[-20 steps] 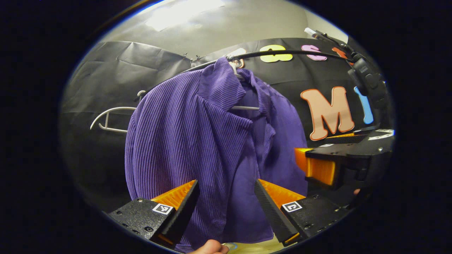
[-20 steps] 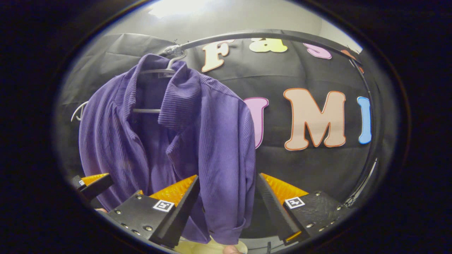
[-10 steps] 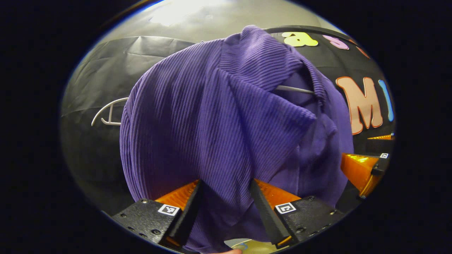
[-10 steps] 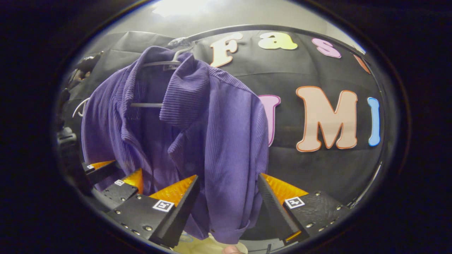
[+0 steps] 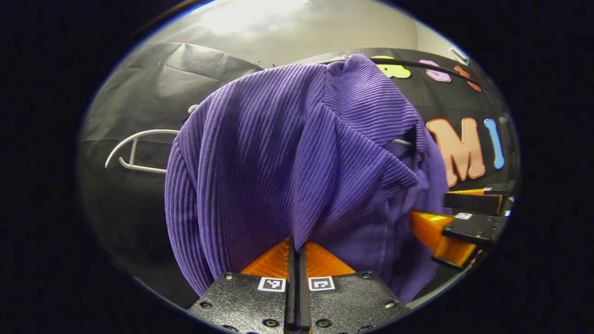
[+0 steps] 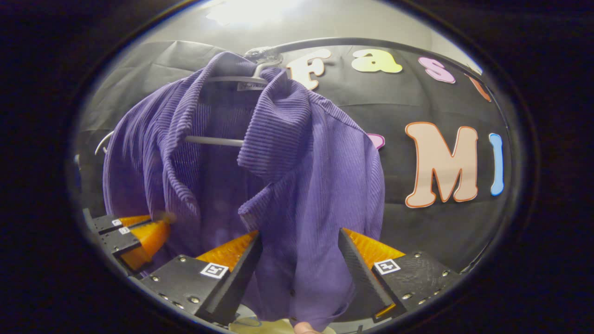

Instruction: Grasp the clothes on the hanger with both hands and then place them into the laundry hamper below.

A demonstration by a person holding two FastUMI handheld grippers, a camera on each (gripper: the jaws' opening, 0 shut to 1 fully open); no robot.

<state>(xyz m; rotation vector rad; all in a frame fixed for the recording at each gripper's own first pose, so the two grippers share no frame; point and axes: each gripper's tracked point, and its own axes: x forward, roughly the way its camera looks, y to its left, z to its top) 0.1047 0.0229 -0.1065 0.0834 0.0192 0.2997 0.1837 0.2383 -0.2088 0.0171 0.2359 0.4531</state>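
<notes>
Grasp stage: the left gripper (image 5: pixel 297 248) is pinching the purple shirt's (image 5: pixel 260 157) near lapel while the right gripper (image 6: pixel 299 243) is straddling its right front, jaws wide, the shirt hanging on its hanger (image 6: pixel 218 140).

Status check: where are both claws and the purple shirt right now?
Left claw shut on purple shirt. Right claw open, straddling its other front panel. Shirt on hanger. Nothing blocking.
</notes>
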